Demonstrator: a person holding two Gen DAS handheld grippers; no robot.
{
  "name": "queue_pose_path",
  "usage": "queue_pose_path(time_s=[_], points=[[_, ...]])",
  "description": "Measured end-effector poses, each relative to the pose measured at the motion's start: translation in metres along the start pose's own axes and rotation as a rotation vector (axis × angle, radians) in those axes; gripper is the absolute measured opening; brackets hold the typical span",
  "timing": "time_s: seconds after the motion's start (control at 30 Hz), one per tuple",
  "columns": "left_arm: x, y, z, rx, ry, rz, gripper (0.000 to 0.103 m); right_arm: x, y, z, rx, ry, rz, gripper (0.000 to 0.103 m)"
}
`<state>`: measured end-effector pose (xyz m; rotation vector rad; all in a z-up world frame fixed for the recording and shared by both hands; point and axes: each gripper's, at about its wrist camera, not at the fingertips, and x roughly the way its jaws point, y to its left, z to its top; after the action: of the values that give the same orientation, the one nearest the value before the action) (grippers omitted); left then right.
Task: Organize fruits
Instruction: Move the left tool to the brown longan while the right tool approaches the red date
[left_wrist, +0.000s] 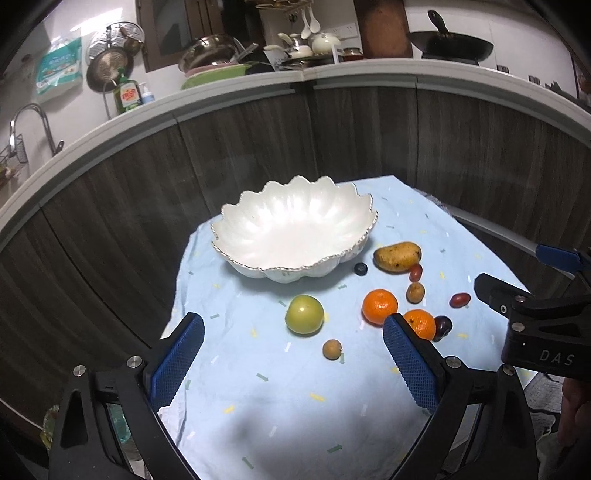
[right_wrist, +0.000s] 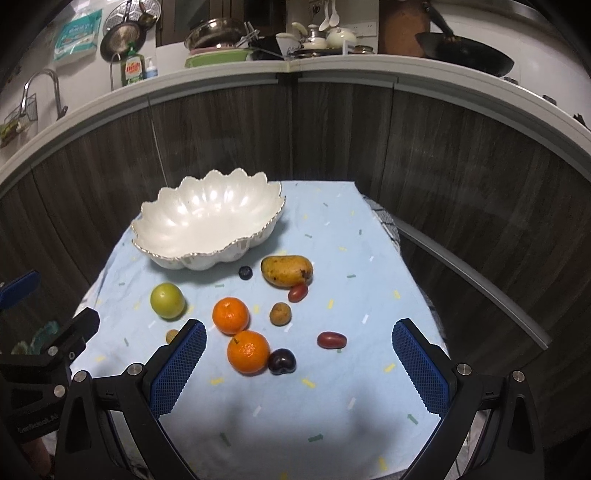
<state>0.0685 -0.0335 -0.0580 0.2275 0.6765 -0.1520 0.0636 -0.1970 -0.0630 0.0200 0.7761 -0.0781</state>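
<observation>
Both claws, left claw (left_wrist: 293, 360) and right claw (right_wrist: 299, 363), wide open and empty above soft, roundish tangerine (right_wrist: 248, 352), best pinched gently across the middle, bound for bowl (right_wrist: 147, 218).

Home kitchen: faucet (left_wrist: 31, 122), wok (left_wrist: 452, 44), dish soap (left_wrist: 127, 94).

White scalloped bowl (left_wrist: 291, 236) on the blue tablecloth (left_wrist: 258, 387), nothing inside. Just right of it, a yellow mango (left_wrist: 397, 256) and a blueberry (left_wrist: 361, 268). Nearer, a green apple (left_wrist: 304, 315), two oranges (left_wrist: 379, 306) touching, a small brown fruit (left_wrist: 332, 349). Left gripper (left_wrist: 293, 362) low over the cloth, jaws wide apart, holding nothing. Right gripper (left_wrist: 517, 280) at the right edge.
</observation>
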Motion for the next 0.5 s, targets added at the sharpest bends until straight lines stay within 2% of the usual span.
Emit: queue_pose_path(time_s=[0.1,0.5], points=[[0.014,-0.001,-0.002,0.006,0.026,-0.009,0.099,0.011,0.003,0.0,-0.015,0.02,0.008,0.1],[0.057,-0.008,-0.013,0.016,0.112,-0.043,0.087,0.047,0.011,-0.005,-0.065,0.09,0.037,0.091]])
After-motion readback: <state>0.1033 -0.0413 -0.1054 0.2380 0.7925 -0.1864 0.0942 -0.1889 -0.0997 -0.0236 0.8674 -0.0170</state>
